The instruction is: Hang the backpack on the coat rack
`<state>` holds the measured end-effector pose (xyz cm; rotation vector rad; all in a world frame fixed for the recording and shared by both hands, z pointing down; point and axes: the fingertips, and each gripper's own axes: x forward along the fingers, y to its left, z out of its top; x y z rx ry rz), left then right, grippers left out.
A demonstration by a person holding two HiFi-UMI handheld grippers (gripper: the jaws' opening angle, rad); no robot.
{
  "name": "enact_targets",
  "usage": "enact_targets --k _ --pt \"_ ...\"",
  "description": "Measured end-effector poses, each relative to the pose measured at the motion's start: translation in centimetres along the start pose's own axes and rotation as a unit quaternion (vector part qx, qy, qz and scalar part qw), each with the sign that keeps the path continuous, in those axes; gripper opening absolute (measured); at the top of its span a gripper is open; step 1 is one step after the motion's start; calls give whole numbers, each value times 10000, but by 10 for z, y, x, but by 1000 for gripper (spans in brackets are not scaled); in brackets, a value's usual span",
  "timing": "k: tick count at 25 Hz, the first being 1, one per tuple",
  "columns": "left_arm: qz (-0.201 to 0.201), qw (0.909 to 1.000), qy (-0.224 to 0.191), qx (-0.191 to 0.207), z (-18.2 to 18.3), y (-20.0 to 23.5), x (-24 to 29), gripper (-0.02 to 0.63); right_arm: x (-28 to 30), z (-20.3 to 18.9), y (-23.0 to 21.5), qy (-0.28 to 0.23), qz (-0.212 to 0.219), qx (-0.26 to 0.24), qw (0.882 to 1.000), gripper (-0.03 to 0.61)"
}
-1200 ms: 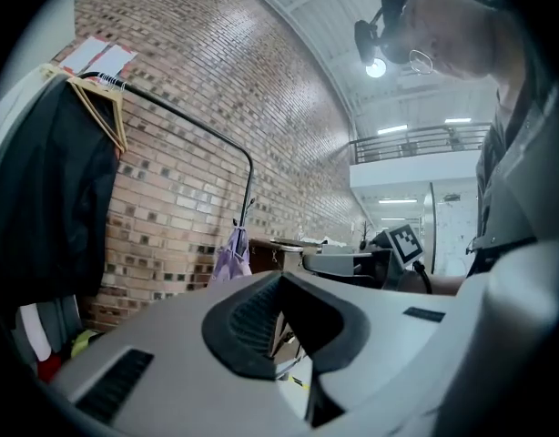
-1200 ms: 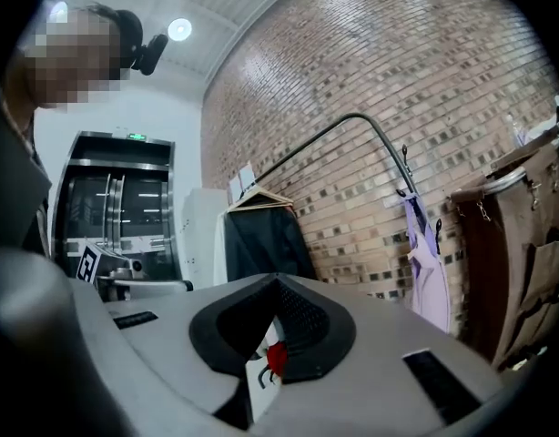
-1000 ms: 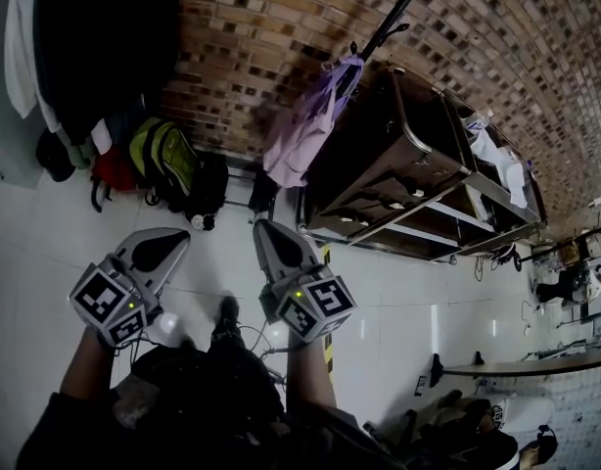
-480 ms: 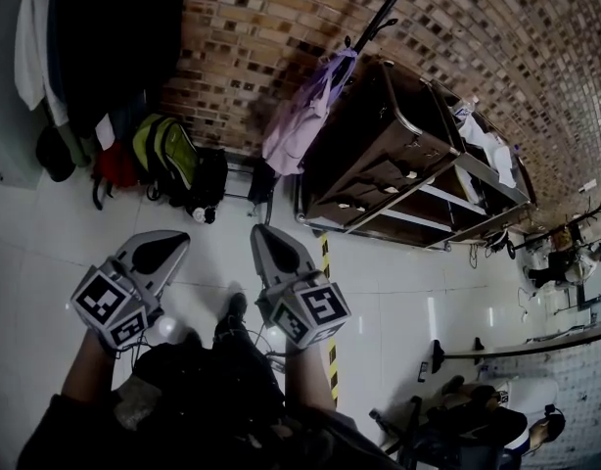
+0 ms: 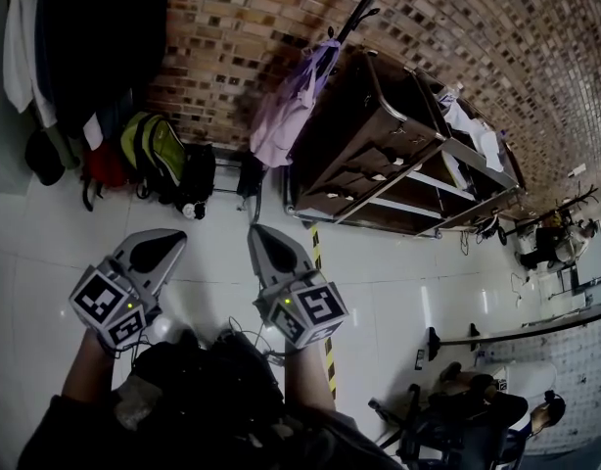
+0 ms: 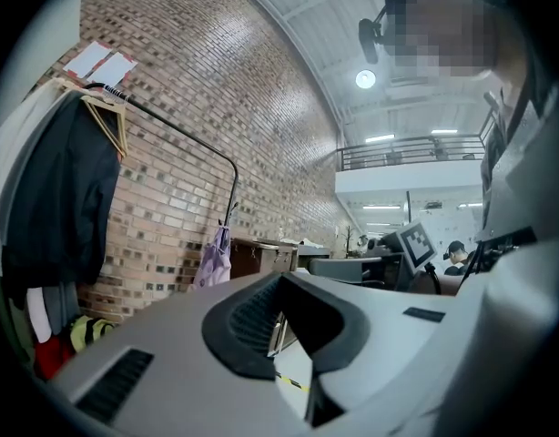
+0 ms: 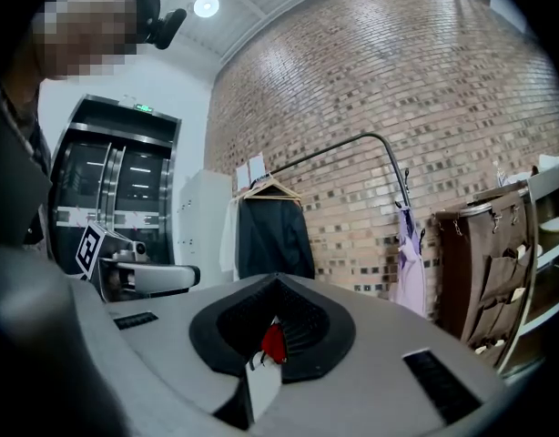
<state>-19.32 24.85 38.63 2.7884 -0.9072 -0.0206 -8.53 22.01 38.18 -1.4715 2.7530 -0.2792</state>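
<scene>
A lilac backpack (image 5: 281, 117) hangs by its strap from the end of a black coat rack (image 5: 364, 6) against the brick wall. The left gripper view shows the same backpack (image 6: 213, 260) below the rack's bent rail (image 6: 199, 144); the right gripper view also shows this backpack (image 7: 409, 264) and the rail (image 7: 352, 142). My left gripper (image 5: 161, 243) and right gripper (image 5: 261, 240) are held low over the white floor, well short of the rack. Both point toward the wall. Each has its jaws together with nothing between them, as seen on the left gripper (image 6: 279, 335) and the right gripper (image 7: 266, 346).
A dark coat (image 5: 95, 37) hangs at the rack's left end. Below it on the floor sit a green-and-yellow backpack (image 5: 154, 155), a red bag (image 5: 107, 167) and a black bag (image 5: 195, 179). A brown cabinet (image 5: 379, 155) stands right of the lilac backpack. Yellow-black tape (image 5: 325, 306) marks the floor.
The head view has drifted, so the rack, bags and cabinet sit slightly further left and up. Both grippers hold nearly the same place and stay shut.
</scene>
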Motion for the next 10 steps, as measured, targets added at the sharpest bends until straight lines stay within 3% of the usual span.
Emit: enact_targets --k 10 --pt "-32 10000 -40 63 -2 -13 23 39 -13 -2 -22 -28 -9 -25 10000 0"
